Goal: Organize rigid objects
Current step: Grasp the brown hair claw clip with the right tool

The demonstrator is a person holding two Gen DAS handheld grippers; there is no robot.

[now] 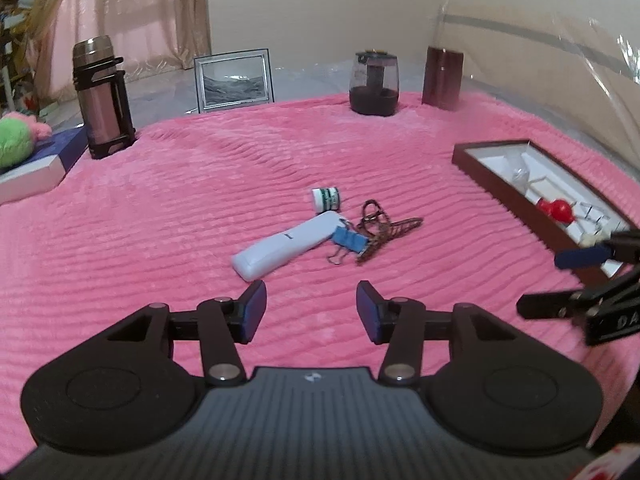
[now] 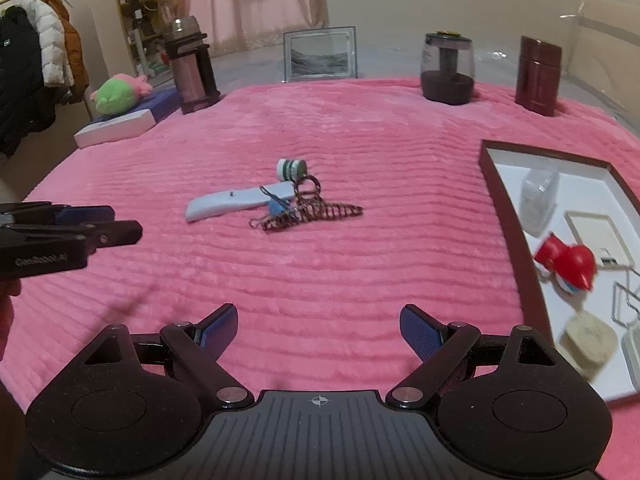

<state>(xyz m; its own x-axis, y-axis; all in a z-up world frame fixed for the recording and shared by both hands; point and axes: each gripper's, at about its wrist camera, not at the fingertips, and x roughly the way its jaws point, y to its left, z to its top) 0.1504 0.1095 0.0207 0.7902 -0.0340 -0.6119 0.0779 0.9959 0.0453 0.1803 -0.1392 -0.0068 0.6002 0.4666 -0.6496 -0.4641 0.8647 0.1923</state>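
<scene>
A small pile lies mid-blanket: a white remote-like bar [image 1: 286,246] [image 2: 236,204], a white-and-green jar [image 1: 326,199] [image 2: 291,169] on its side, a blue binder clip [image 1: 350,240] [image 2: 276,206] and a brown claw hair clip [image 1: 384,226] [image 2: 316,212]. My left gripper [image 1: 311,292] [image 2: 120,222] hovers just short of the bar, open, with nothing between its pads. My right gripper [image 2: 318,316] [image 1: 540,283] is open and empty, beside the brown tray [image 1: 500,176] [image 2: 504,200]. That tray holds a red object [image 2: 568,260], a clear packet, a beige roll and wire clips.
Along the far edge of the pink blanket [image 2: 340,120] stand a thermos [image 1: 102,96], a picture frame [image 1: 234,80], a dark glass jar [image 1: 374,82] and a maroon canister [image 1: 442,76]. A green plush [image 2: 118,96] lies on a box at the far left. Coats hang beyond.
</scene>
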